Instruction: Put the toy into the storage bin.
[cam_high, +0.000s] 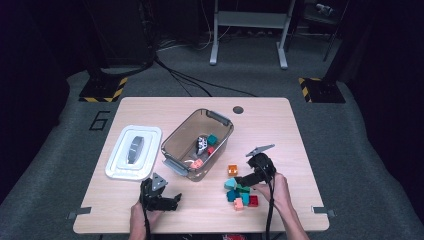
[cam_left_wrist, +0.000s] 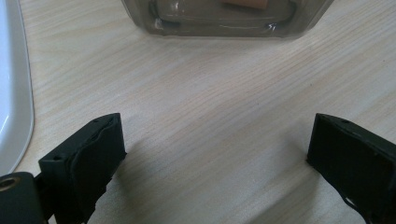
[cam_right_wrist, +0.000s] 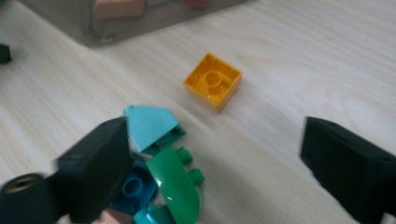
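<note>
A pile of toy bricks (cam_high: 241, 195) lies near the table's front right: teal, green, salmon and red ones. An orange-yellow brick (cam_high: 232, 170) (cam_right_wrist: 214, 80) sits apart, just behind the pile. My right gripper (cam_high: 241, 181) (cam_right_wrist: 215, 144) hangs open low over the pile; its left jaw is above a light-blue sloped brick (cam_right_wrist: 149, 125) and beside a green curved brick (cam_right_wrist: 175, 184), and nothing is gripped. My left gripper (cam_high: 172, 200) (cam_left_wrist: 215, 144) rests open over bare table at the front left, holding nothing. A clear bin (cam_high: 220, 120) holds several bricks.
A white lid (cam_high: 134, 151) (cam_left_wrist: 11, 93) lies flat left of the bin. In the left gripper view the bin's near end wall (cam_left_wrist: 224, 21) stands just ahead of the jaws. The table has a round hole (cam_high: 238, 109) at the back.
</note>
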